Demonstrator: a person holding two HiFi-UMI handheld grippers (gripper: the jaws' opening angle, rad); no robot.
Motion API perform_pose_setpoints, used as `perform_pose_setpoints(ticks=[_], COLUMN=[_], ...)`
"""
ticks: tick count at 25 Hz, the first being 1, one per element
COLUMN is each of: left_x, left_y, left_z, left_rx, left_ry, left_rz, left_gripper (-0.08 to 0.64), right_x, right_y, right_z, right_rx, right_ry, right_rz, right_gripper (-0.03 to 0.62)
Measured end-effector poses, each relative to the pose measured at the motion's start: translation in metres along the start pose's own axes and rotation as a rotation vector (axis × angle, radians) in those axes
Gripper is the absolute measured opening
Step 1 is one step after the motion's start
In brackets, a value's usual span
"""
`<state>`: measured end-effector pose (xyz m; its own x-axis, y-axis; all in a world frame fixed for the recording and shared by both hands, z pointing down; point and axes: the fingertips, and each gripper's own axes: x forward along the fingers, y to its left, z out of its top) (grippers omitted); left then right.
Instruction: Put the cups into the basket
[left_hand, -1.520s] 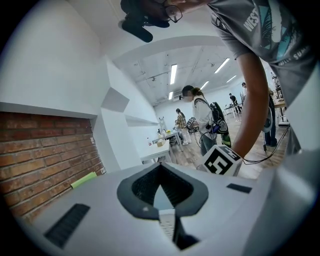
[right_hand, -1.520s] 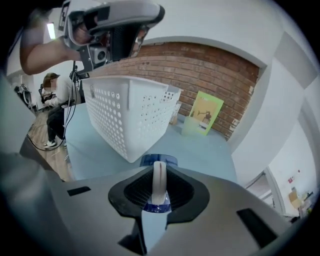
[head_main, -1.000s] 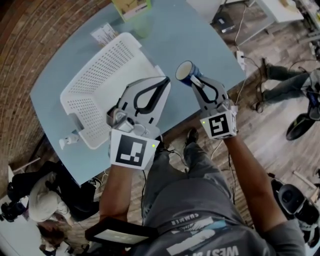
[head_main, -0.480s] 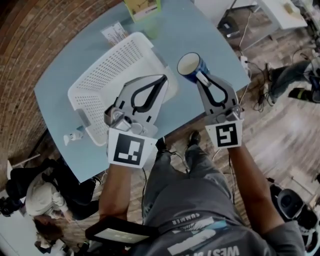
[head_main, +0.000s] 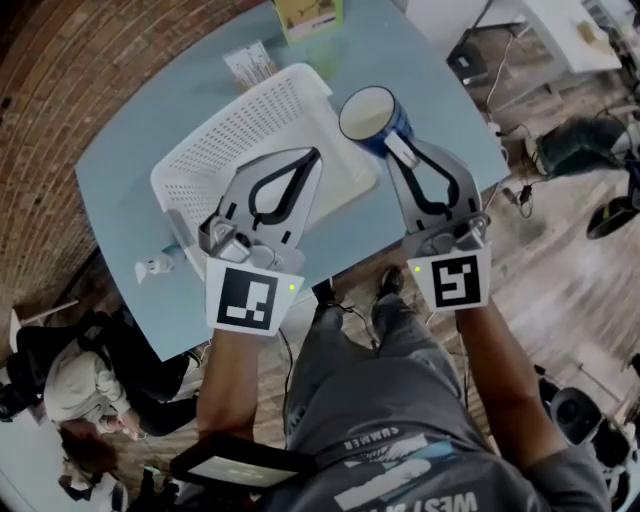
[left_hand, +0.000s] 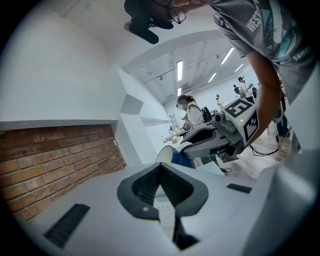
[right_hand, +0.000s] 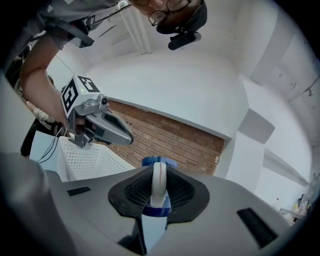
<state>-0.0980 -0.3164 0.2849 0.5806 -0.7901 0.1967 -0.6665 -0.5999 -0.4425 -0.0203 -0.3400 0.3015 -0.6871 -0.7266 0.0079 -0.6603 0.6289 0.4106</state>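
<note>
Right gripper (head_main: 396, 152) clamped on the handle of blue mug (head_main: 368, 113); it has carried the mug left, now airborne at white basket (head_main: 225, 135) right rim. Left gripper (head_main: 308, 158) closed, empty, over basket. Drop-in likely next.

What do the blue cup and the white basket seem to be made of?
The cup is probably glazed ceramic: it has a glossy blue outside, a smooth pale inside and a thick white handle. Enamel or plastic cannot be ruled out. The basket is most likely moulded plastic with a matte white finish: a regular grid of small holes covers its walls and floor, and its rim is rounded.
</note>
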Motion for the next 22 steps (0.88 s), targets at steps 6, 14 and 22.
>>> perform_pose_setpoints(ticks=[6,14,22], left_x=[-0.018,-0.048,-0.069], left_y=[0.016,0.037,0.056], left_z=[-0.007,-0.023,-0.069], left_rx=[-0.002,-0.006,-0.147], left_ry=[0.02,0.06,0.157], left_rz=[0.037,0.098,0.121], left_gripper=[0.0,0.0,0.0], right_x=[0.019,0.047,0.073], right_y=[0.02,0.055,0.085], right_z=[0.023,0.041,0.049], right_rx=[0.042,0.096,0.133], right_ry=[-0.049,-0.093,-0.096], right_rz=[0.043,0.146,0.223], right_gripper=[0.069,0.069,0.069])
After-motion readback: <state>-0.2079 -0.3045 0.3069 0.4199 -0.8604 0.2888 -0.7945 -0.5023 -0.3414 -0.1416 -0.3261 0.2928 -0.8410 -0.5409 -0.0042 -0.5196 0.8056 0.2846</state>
